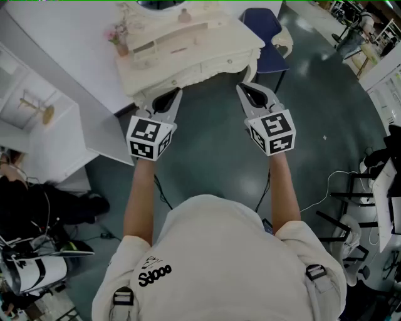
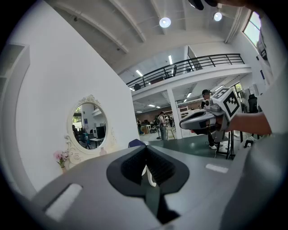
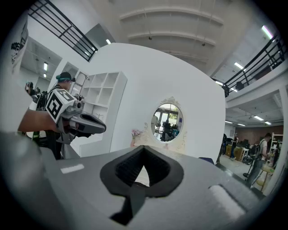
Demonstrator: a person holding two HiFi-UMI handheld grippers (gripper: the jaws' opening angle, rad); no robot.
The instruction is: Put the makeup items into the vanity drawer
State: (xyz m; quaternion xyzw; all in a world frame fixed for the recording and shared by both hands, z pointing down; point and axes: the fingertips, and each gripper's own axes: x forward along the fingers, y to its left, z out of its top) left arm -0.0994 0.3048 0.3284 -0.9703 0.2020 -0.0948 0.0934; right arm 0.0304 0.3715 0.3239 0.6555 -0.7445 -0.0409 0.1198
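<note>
Hovering mid-frame short of the white vanity (image 1: 188, 50) at top centre: left gripper (image 1: 169, 99) and right gripper (image 1: 249, 94), side by side. Both jaw pairs pressed together, nothing pinched.

Smooth painted vanity (image 1: 188, 53), glossy dark floor (image 1: 213, 160)

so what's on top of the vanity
The vanity holds pink flowers at its left end, an oval mirror at the back, a small bottle-like thing beside it. Drawers are shut, so nothing inside shows.
</note>
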